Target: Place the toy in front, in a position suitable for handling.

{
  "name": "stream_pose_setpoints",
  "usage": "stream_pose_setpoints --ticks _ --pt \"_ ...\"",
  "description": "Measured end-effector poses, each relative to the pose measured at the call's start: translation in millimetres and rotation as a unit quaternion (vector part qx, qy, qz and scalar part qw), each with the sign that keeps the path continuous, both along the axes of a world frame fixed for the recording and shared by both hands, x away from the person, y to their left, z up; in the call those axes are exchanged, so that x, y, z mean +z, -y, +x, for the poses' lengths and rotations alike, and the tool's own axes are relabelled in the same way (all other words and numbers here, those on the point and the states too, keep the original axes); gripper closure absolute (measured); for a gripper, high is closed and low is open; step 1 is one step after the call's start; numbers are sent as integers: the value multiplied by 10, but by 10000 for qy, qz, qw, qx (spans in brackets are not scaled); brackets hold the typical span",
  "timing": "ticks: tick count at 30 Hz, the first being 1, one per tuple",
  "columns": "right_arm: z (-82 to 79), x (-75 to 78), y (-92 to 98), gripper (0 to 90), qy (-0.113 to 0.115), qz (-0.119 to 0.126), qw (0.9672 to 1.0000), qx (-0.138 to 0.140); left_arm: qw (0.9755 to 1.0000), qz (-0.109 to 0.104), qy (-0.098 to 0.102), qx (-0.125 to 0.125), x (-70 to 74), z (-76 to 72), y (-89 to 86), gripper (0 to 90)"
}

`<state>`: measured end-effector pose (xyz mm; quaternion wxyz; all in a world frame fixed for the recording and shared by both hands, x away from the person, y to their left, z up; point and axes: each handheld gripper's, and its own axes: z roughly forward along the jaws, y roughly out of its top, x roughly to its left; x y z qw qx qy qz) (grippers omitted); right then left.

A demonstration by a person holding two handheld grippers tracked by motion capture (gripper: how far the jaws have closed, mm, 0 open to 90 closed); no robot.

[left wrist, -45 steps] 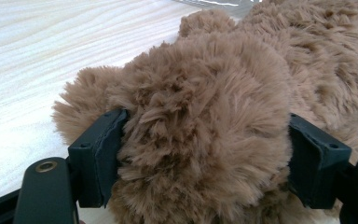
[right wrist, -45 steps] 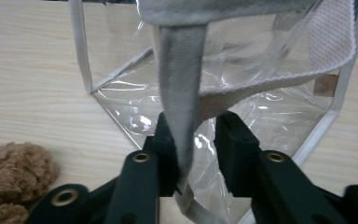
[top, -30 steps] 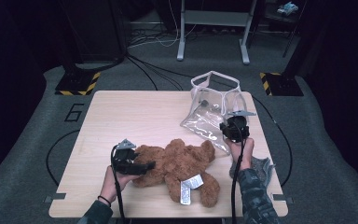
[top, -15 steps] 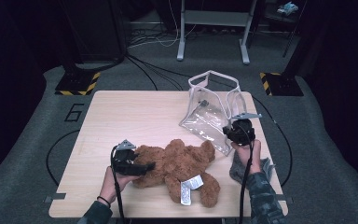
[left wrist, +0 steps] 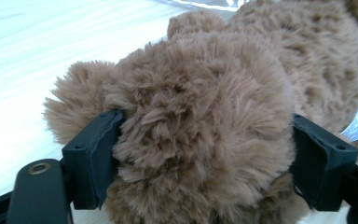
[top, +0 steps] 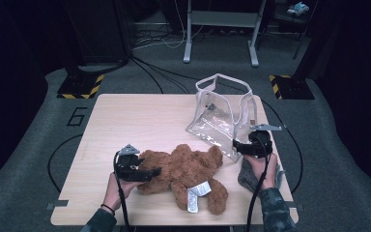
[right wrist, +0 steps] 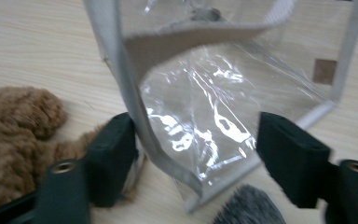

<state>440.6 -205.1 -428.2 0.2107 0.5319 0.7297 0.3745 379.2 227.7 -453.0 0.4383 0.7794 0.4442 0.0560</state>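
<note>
A brown teddy bear [top: 183, 169] lies near the table's front edge. My left gripper [top: 154, 171] is shut on its head end. In the left gripper view both pads of that gripper [left wrist: 205, 140] press into the fur of the bear [left wrist: 200, 93], though the jaws have just eased slightly wider. A clear plastic bag [top: 220, 118] with white trim stands open at the right. My right gripper [top: 235, 143] is at its near corner. Its jaws have just been opening; the right gripper [right wrist: 196, 140] stands open with the bag's trimmed edge [right wrist: 168, 154] between the pads, unpinched.
A grey furry item [top: 247, 178] lies under the right hand near the table's [top: 140, 116] right front corner; it also shows as a grey tuft [right wrist: 247, 205]. Cables and stand legs lie on the floor beyond the table.
My right gripper has slid toward the near right of the table and its jaws have opened, letting go of the bag. The left gripper and the bear stayed put.
</note>
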Motion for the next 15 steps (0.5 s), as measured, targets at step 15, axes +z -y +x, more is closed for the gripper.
stream_pose_setpoints --ticks 15 --pt "-521 -626 429 0 -224 -433 9983 -329 9984 143 448 313 392 76 57 86"
